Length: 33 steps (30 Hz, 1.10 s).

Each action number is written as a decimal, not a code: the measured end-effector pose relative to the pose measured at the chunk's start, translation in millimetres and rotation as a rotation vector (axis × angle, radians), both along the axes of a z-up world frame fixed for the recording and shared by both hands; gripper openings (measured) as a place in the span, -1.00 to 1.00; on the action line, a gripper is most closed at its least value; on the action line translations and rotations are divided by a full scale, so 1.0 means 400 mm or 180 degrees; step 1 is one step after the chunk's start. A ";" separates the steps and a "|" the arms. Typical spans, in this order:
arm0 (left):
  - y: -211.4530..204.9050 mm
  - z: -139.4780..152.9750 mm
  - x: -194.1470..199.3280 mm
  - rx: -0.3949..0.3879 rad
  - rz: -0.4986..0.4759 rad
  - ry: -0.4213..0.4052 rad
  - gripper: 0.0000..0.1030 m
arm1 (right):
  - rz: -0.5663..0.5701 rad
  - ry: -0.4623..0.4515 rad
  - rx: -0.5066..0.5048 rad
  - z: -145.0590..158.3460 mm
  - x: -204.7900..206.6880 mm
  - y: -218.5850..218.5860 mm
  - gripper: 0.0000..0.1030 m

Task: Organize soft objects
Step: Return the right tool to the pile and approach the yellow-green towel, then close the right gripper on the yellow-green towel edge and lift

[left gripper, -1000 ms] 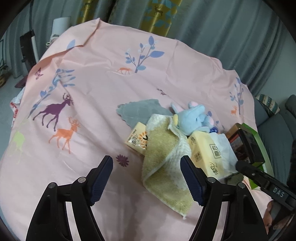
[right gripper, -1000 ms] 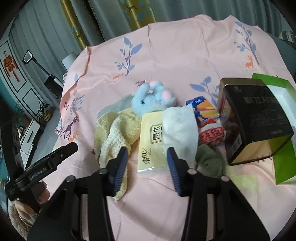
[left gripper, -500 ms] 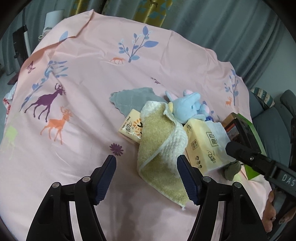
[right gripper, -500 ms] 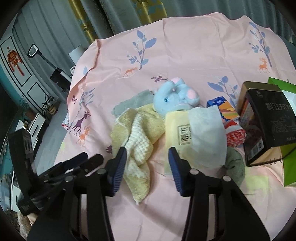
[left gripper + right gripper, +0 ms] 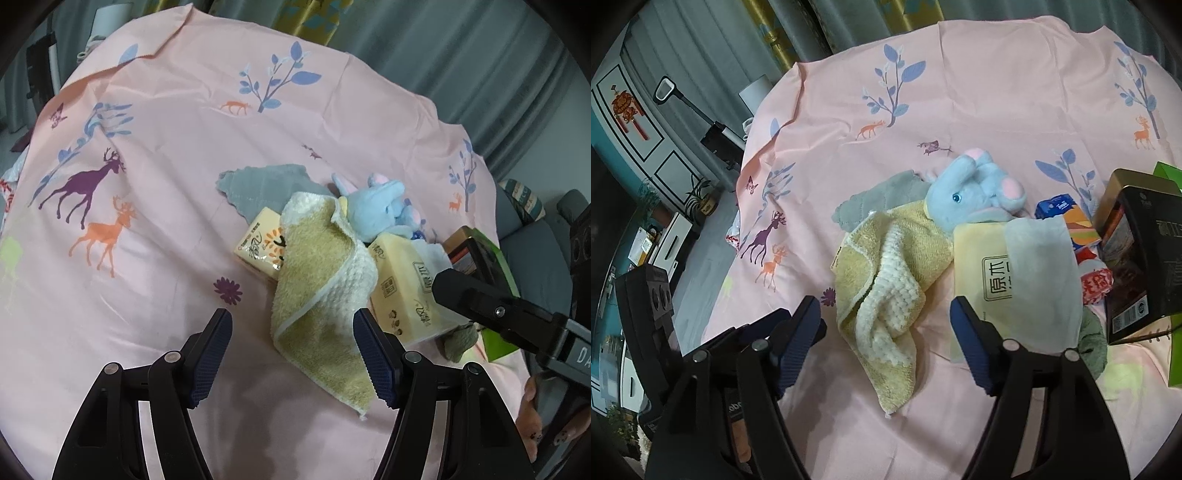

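Observation:
A pile of soft things lies on the pink deer-print cloth (image 5: 155, 206). A yellow towel (image 5: 317, 295) (image 5: 886, 280) drapes over a small tissue pack (image 5: 258, 247). A blue plush elephant (image 5: 376, 210) (image 5: 975, 192) lies behind it, on a grey cloth (image 5: 266, 184) (image 5: 882, 195). A larger yellow tissue pack (image 5: 406, 291) (image 5: 990, 266) has a white tissue (image 5: 1041, 273) on it. My left gripper (image 5: 291, 354) is open, just short of the towel's near end. My right gripper (image 5: 886, 339) is open and straddles the towel from the near side.
A dark tin box (image 5: 1137, 254) and a green box (image 5: 1174, 354) stand at the right. A blue-orange packet (image 5: 1067, 214), a red-white item (image 5: 1097, 284) and a green sock (image 5: 1093, 343) lie beside the tissue pack. The cloth's left edge drops to the floor and furniture.
Both grippers have moved in closer to the yellow towel. The right gripper swung left from the tissue pack toward the towel. Nothing on the cloth has moved.

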<state>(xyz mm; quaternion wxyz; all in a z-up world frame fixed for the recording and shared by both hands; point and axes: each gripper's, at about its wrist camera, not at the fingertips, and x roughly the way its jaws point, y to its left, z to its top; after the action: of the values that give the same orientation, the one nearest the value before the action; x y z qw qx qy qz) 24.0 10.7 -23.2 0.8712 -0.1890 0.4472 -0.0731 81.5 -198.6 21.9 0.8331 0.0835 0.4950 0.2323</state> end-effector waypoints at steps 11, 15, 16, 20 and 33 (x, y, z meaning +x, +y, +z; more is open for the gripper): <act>0.003 -0.051 0.023 -0.0260 -0.0075 0.0258 0.27 | 0.0256 0.0297 -0.0011 -0.029 0.041 0.043 0.15; -0.022 -0.092 0.042 -0.0337 -0.0146 0.0415 0.16 | 0.0316 0.0537 0.0072 -0.083 0.059 0.062 0.06; -0.032 -0.102 0.047 -0.0335 -0.0177 0.0448 0.11 | 0.0324 0.0601 0.0079 -0.100 0.063 0.067 0.05; -0.057 -0.120 0.063 -0.0274 -0.0221 0.0446 -0.16 | 0.0322 0.0810 0.0083 -0.167 0.078 0.082 -0.28; -0.132 0.100 0.040 -0.0242 -0.0586 -0.0246 -0.88 | 0.0150 0.0314 0.0648 -0.007 0.040 -0.026 -0.80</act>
<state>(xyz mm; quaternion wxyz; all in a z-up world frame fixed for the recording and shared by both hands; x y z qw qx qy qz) 39.8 -42.1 16.6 0.8696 -0.1770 0.4256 -0.1769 97.3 -208.9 19.2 0.7893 0.1673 0.5111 0.2964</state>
